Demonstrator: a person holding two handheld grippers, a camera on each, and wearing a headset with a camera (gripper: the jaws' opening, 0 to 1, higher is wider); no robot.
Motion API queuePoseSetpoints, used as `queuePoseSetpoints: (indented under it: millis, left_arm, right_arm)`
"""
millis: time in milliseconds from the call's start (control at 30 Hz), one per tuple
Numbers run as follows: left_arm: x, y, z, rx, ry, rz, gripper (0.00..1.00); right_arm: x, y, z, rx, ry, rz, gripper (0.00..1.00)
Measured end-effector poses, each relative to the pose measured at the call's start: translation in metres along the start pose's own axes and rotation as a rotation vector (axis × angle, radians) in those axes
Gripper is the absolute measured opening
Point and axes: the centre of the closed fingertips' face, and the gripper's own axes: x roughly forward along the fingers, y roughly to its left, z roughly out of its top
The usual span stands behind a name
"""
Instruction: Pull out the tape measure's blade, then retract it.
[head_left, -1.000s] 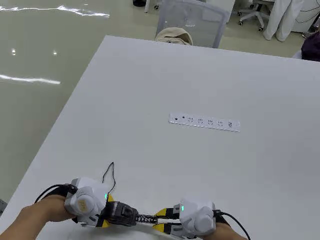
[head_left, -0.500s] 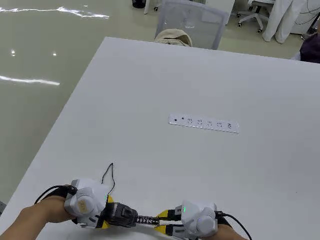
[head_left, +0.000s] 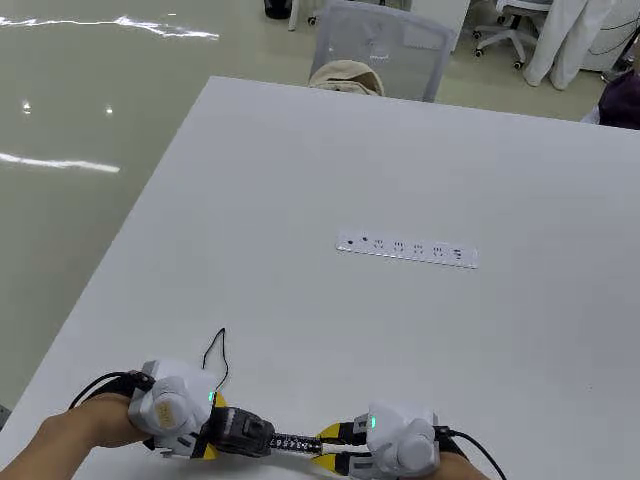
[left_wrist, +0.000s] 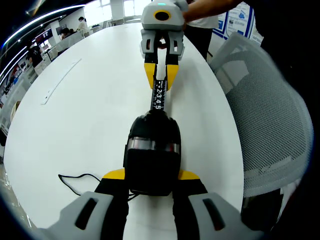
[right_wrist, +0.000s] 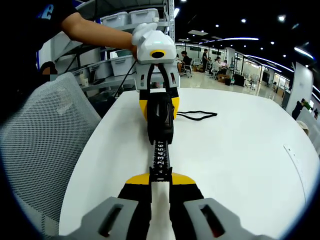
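Observation:
A black tape measure case (head_left: 240, 433) (left_wrist: 152, 155) (right_wrist: 160, 117) lies near the front edge of the white table, held between the yellow jaws of my left gripper (head_left: 208, 436) (left_wrist: 150, 177). A short length of black blade with white numbers (head_left: 296, 442) (left_wrist: 158, 96) (right_wrist: 160, 156) runs out of the case to the right. My right gripper (head_left: 332, 446) (right_wrist: 160, 181) is shut on the blade's end. The two grippers face each other along the blade, a hand's width apart.
A white power strip (head_left: 406, 248) lies mid-table. The case's black wrist cord (head_left: 216, 353) (right_wrist: 197, 115) trails on the table behind the left gripper. A mesh chair (head_left: 378, 45) stands at the far edge; another mesh chair (left_wrist: 260, 115) is close beside the front edge.
The gap between the grippers has barely changed; the right gripper sits slightly lower in the picture. The head camera has tilted a little.

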Motion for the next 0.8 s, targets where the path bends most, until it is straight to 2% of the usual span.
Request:
queuePoseSetpoints:
  millis: [800]
  left_arm:
    - [0.0003, -0.0002, 0.0000, -0.005, -0.002, -0.001, 0.29]
  right_arm:
    - [-0.0088, -0.0005, -0.0041, 0.013, -0.010, 0.009, 0.10]
